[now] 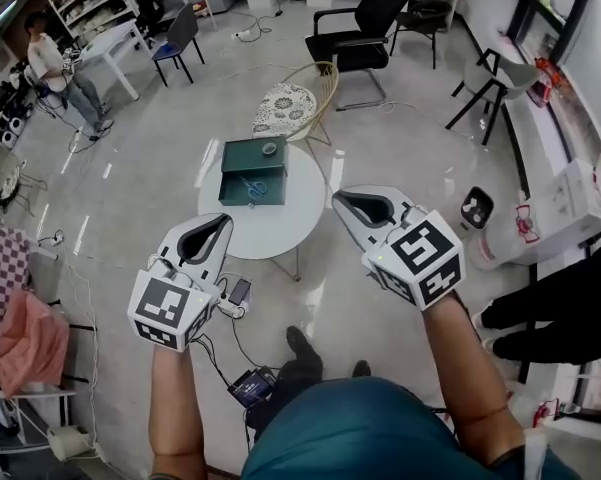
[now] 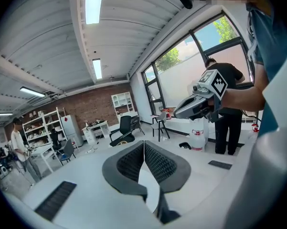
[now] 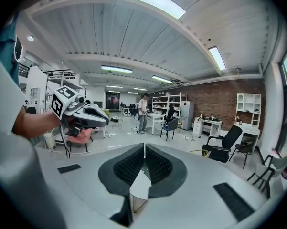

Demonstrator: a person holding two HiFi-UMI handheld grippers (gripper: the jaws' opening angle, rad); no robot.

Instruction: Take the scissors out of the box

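One pair of scissors (image 1: pixel 255 189), blue-handled, lies inside the single dark green box (image 1: pixel 238 156), in the half at 6 o'clock, nearest the wearer. The other half, at 12 o'clock, holds one small round item (image 1: pixel 270 149) too small to name. The box lies open on one round white table (image 1: pixel 265 233), on the table's far part, its 12 o'clock edge near the rim. From the box toward 6 o'clock the tabletop is bare out to the near rim.

Two grippers hover short of that rim and well apart from each other. The left gripper (image 1: pixel 223 221) is at 7 o'clock of the box and the right gripper (image 1: pixel 340 199) at 4 o'clock. In the left gripper view its fingers (image 2: pixel 129 163) meet at the tips with nothing between them. The right gripper's fingers (image 3: pixel 160 166) are likewise together and empty.

One wicker chair (image 1: pixel 298 103) with a patterned cushion stands just beyond the table's 12 o'clock rim, and one black office chair (image 1: pixel 360 33) stands farther off at 1 o'clock. The floor (image 1: pixel 140 188) is open at 9 o'clock of the table, and at 3 o'clock too. Cables (image 1: pixel 235 308) lie on it at 7 o'clock under the left gripper. A second person's dark trouser legs (image 1: pixel 550 313) stand at 4 o'clock, well clear of the table.
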